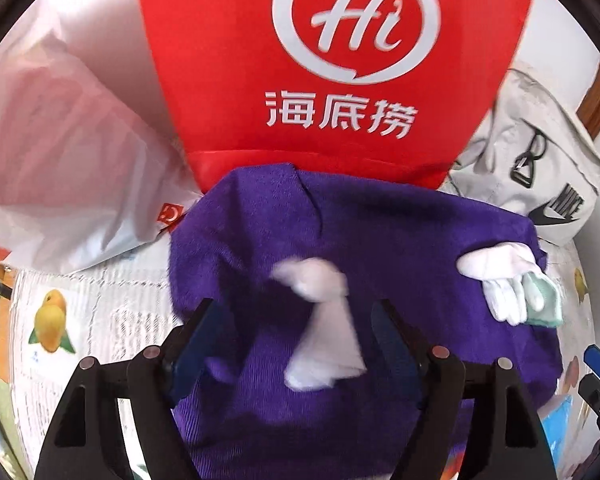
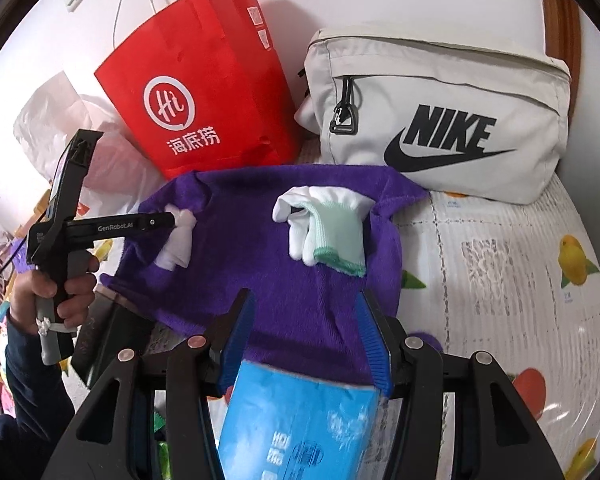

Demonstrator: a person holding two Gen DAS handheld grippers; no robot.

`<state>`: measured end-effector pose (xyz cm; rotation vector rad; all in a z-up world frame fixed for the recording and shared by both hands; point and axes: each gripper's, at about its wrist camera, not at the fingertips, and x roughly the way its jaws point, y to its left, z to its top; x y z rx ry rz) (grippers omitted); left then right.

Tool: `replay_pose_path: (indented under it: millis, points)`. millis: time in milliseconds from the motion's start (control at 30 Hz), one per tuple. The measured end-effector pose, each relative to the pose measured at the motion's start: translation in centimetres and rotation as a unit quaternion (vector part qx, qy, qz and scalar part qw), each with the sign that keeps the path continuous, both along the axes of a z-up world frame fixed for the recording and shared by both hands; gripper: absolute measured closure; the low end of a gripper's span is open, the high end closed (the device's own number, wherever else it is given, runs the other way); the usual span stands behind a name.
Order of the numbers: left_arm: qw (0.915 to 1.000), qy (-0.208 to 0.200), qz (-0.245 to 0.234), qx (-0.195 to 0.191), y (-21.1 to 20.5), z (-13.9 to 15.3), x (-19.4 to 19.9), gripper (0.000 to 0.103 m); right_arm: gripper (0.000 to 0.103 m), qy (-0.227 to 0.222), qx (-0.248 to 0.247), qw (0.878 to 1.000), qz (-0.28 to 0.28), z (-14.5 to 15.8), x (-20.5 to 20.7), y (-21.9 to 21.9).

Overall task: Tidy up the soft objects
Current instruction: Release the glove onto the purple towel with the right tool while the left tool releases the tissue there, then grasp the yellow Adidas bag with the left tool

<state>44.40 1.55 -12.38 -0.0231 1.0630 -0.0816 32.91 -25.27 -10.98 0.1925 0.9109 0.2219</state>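
A fruit-print cloth (image 2: 500, 248) covers the tabletop, and against the far wall stand a red paper bag (image 2: 204, 96), a cream Nike bag (image 2: 440, 112) to its right and a crumpled white plastic bag (image 1: 60, 140) to its left. A purple towel (image 2: 260, 248) lies spread across the middle, its far edge touching the red bag. On it rest two white gloves: one with a green cuff (image 2: 324, 228) toward the right, and a bunched white glove (image 1: 320, 320) toward the left. The left gripper (image 1: 300, 320) hovers over that bunched glove with its jaws wide apart, the glove blurred between them and not pressed by either pad. The right gripper (image 2: 304, 320) sits at the near edge, its jaws closed on a blue plastic packet (image 2: 300, 420) gripped between the blue pads. A hand (image 2: 60, 292) holds the left tool's grip. The step looks like laying soft items out on the towel, with the left glove apparently just set down. Next, the packet likely needs carrying forward and releasing on open purple cloth, clear of both gloves.
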Motion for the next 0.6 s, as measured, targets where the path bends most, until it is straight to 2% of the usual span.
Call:
replay_pose_path:
  millis: [133,267,367,600]
  points:
    - [0.9985,-0.046,-0.010,-0.027,0.6,2.1,-3.3,0.026,0.051,-0.001,0.003,1.000,-0.001,0.5,-1.5,0.1]
    - [0.9983,-0.046,-0.015,-0.031,1.5,3.5,-6.4,0.026,0.051,-0.008,0.005,1.000,-0.002,1.3,-3.4,0.5]
    - [0.9990,-0.044,-0.004,-0.008,2.5,4.3,-8.6,0.026,0.051,-0.013,0.007,1.000,0.003,2.0,-5.1,1.0]
    - [0.9988,-0.041,-0.003,-0.028,3.8,5.5,-15.2,0.026,0.051,-0.027,0.001,0.999,0.017,3.6,-10.0,2.5]
